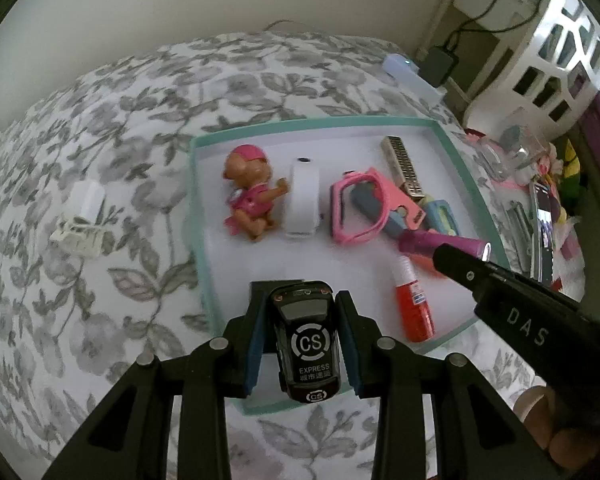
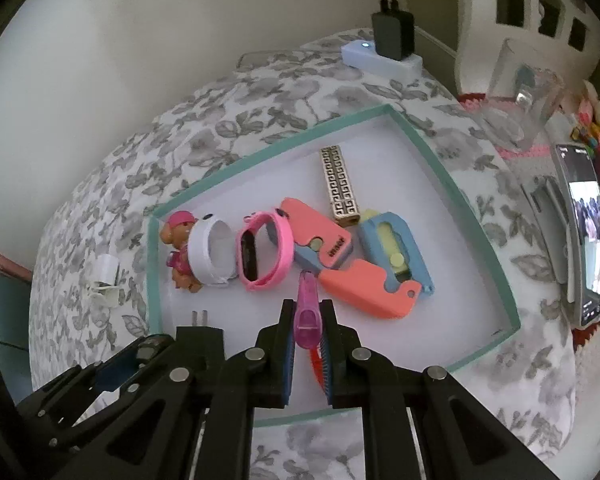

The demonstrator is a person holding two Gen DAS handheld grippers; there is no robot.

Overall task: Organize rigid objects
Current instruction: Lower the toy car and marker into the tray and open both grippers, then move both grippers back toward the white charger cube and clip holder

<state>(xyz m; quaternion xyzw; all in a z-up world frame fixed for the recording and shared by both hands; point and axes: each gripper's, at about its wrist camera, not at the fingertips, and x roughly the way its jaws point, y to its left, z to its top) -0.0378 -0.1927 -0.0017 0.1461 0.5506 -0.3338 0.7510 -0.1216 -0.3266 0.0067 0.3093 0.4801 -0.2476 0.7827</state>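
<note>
A teal-rimmed tray (image 1: pixel 198 216) with a white floor lies on a floral cloth. My left gripper (image 1: pixel 302 304) is shut on a black toy car (image 1: pixel 308 344) marked CS EXPRESS, over the tray's near edge. My right gripper (image 2: pixel 307 310) is shut on a purple translucent tube (image 2: pixel 306 320) above a red bottle (image 1: pixel 414 304). In the left wrist view the right gripper (image 1: pixel 460 258) reaches in from the right. The tray holds a pink toy puppy (image 1: pixel 250 196), a white band (image 1: pixel 304 200), a pink watch (image 2: pixel 264 252), a patterned metal bar (image 2: pixel 340 184) and pink and blue folding cutters (image 2: pixel 372 280).
A white clip (image 1: pixel 80 232) lies on the cloth left of the tray. Beyond the tray stands a power strip (image 2: pixel 380 58) with a black charger. A phone (image 2: pixel 588 232), a clear jug (image 2: pixel 524 92) and clutter crowd the right side. A wall lies behind.
</note>
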